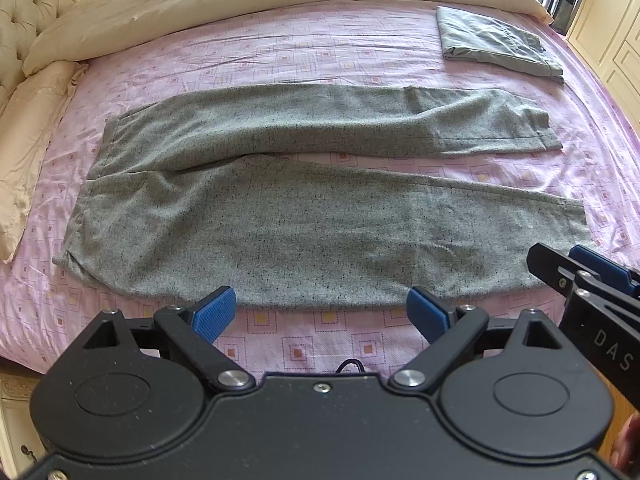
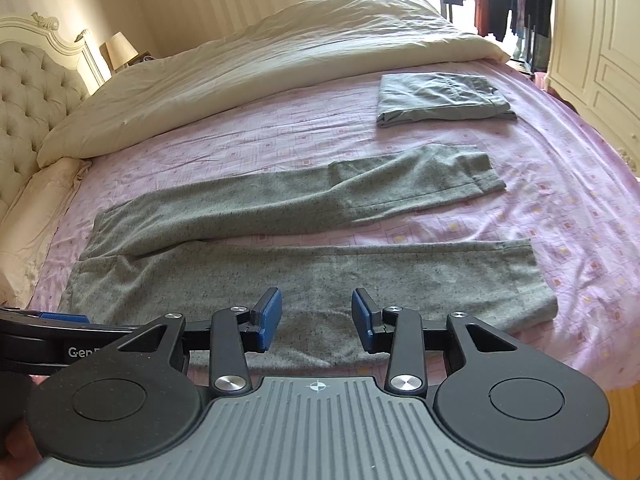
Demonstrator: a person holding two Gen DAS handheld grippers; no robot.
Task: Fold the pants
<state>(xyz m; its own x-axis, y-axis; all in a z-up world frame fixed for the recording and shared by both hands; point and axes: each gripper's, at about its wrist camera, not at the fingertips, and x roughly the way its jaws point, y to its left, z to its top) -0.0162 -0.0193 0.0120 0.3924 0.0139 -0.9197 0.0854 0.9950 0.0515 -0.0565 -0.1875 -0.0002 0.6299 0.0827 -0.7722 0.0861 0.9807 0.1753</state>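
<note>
Grey speckled pants [image 1: 320, 216] lay flat across the pink patterned sheet [image 1: 280, 56], waistband toward the pillow [image 1: 28, 140], the two legs slightly parted. My left gripper [image 1: 322, 312] hung spread wide just off the near leg's edge, holding nothing. My right gripper [image 2: 317, 318] was also parted and empty, over that near leg. A folded grey garment [image 2: 442, 98] sat well apart, near the cream duvet [image 2: 260, 68].

Left gripper [image 1: 322, 314] and right gripper [image 2: 317, 320] side by side, near, level, pointing far, both with jaws spread wide, nothing between the pads.
</note>
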